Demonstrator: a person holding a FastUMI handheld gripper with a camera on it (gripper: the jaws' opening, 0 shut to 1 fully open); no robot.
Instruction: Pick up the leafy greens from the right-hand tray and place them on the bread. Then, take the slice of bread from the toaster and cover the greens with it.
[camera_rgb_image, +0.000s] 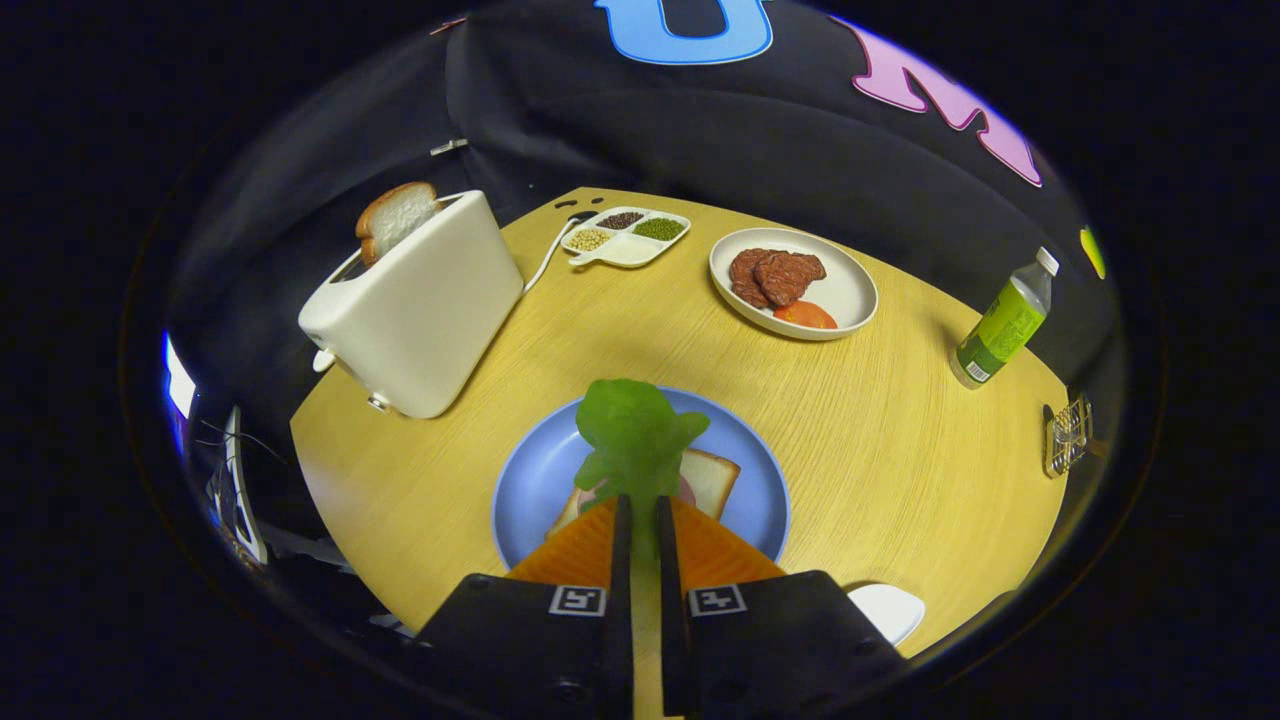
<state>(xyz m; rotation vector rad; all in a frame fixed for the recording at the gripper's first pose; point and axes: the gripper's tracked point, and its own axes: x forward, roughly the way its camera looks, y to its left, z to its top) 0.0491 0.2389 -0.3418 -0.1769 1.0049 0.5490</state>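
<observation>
The jaws pinch the leafy greens (635, 440) over the bread (710, 478) — not let go yet. Toaster slice (397, 217) comes after.

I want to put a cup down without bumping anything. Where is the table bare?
Widest bare wood lies between the blue plate, white plate and bottle. A narrower strip runs between toaster and blue plate. Gripper, shut on the leafy greens, crowds the blue plate.

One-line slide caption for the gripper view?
Gripper jaws shut on leafy greens above bread on blue plate; another slice in the toaster.
</observation>
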